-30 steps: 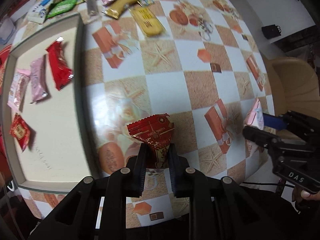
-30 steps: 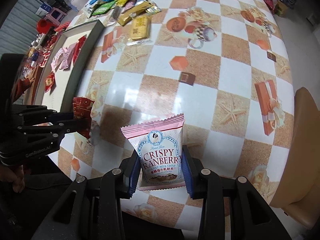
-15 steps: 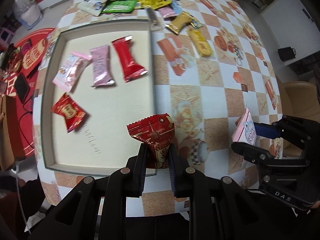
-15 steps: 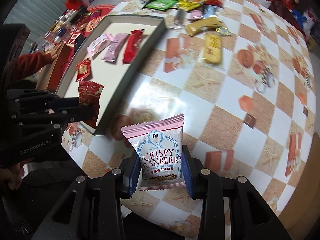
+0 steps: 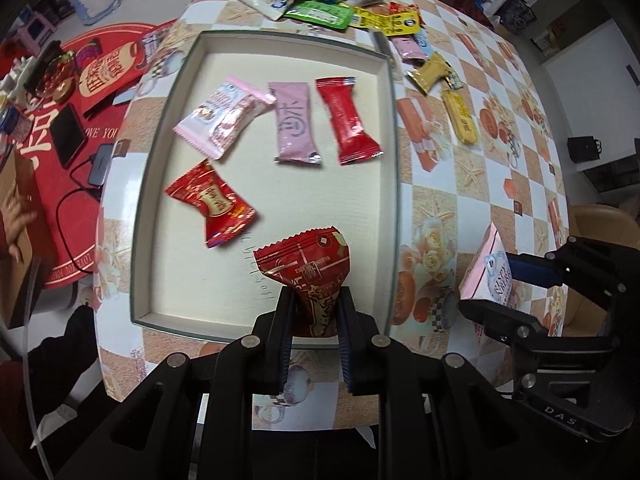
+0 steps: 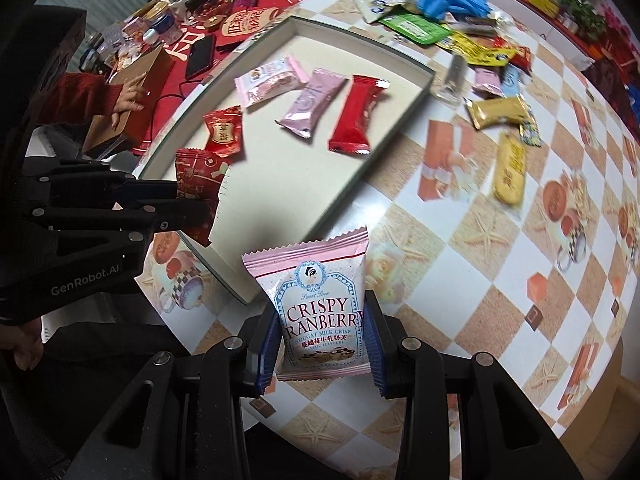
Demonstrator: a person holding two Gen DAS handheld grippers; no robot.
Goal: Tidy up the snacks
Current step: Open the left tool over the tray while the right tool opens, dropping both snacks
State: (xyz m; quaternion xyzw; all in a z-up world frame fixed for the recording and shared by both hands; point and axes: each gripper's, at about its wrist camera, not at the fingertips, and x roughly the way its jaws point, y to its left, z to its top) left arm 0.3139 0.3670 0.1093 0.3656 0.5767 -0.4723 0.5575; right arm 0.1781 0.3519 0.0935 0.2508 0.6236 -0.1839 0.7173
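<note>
**Now: two packets held over the tray, ready to drop**

Here the left gripper [image 5: 314,308] pinches a crinkled dark-red foil snack packet [image 5: 308,268] by its lower end, so the body of the packet stands clear ahead of the fingers; beyond it lies the shallow cream tray with a grey rim [image 5: 394,168], so a release should land inside. The right gripper [image 6: 320,340] is clamped on a pink "Crispy Cranberry" nougat packet [image 6: 316,300] by its two side edges, label upright; it hangs over the checked tablecloth [image 6: 500,280] just short of the tray's near corner, so it probably needs carrying further in. Ahead of both grippers four wrapped snacks [image 5: 294,124] lie loosely spaced in the tray, leaving bare floor nearest the fingers; the unsorted pile [image 6: 432,28] sits well beyond the tray's far rim.
</note>
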